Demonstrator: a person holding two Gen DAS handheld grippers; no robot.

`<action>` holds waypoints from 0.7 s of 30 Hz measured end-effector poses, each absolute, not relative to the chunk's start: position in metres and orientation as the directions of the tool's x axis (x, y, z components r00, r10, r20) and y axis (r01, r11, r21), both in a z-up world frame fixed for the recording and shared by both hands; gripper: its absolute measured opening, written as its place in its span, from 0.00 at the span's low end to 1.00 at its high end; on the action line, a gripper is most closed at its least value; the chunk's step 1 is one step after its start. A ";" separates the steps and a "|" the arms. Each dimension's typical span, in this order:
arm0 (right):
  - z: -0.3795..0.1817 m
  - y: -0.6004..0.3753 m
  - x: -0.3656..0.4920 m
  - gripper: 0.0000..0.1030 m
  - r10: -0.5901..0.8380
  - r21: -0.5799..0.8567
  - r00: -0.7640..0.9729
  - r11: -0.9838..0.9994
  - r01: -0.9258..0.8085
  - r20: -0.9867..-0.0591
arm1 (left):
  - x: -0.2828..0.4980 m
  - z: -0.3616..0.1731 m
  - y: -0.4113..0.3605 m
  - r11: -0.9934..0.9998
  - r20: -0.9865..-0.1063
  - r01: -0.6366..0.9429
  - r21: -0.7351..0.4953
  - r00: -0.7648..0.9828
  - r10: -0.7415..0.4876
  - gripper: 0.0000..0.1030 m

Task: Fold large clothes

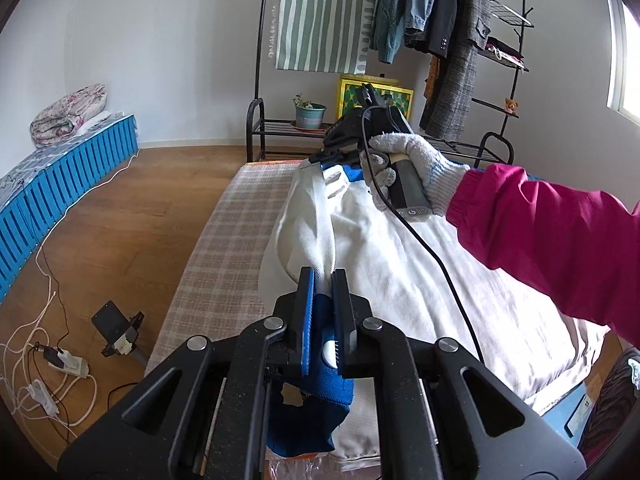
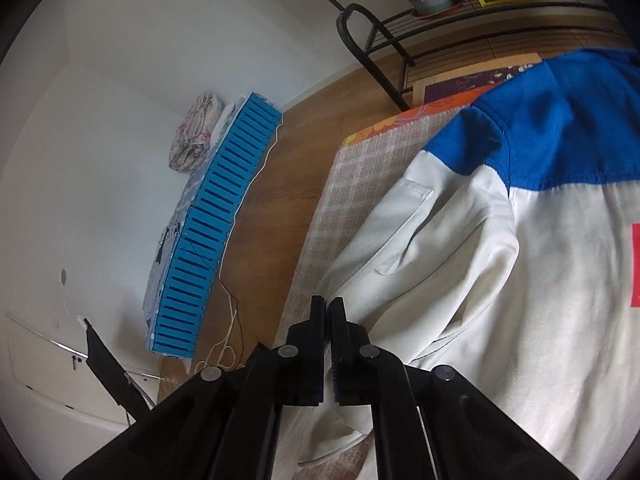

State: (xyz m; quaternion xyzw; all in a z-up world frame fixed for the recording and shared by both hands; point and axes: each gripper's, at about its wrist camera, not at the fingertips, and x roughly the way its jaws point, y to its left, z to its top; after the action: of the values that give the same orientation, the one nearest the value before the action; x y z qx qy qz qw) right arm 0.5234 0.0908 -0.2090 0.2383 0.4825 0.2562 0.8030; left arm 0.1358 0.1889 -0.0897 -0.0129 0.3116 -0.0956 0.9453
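A white garment with blue shoulders (image 1: 420, 264) lies on a checked beige cloth (image 1: 224, 248) over a low table. My left gripper (image 1: 323, 276) is shut on the garment's white sleeve near its blue cuff (image 1: 316, 412) and holds it raised above the body. My right gripper (image 1: 320, 158), held by a gloved hand in a pink sleeve, is at the far end of the sleeve by the blue shoulder. In the right wrist view the right gripper (image 2: 328, 308) is shut on the white sleeve fabric (image 2: 400, 248), with the blue shoulder (image 2: 540, 136) beyond.
A clothes rack (image 1: 472, 40) with hanging coats and a potted plant (image 1: 310, 114) stands behind the table. A blue slatted bed base (image 1: 60, 192) lines the left wall. Cables and a power strip (image 1: 60, 364) lie on the wooden floor at left.
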 end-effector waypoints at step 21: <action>-0.260 -0.086 0.411 0.00 0.378 0.396 0.358 0.918 -0.026 -0.854 | 0.064 -0.143 0.056 0.871 -0.763 0.489 -0.049 0.544 -0.349 0.12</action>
State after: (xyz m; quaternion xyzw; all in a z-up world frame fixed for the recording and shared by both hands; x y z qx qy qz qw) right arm 0.4108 -0.0860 -0.2601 0.1594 0.5525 0.1249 0.8086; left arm 0.0636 0.0562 -0.1426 0.0849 0.4127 -0.2398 0.8747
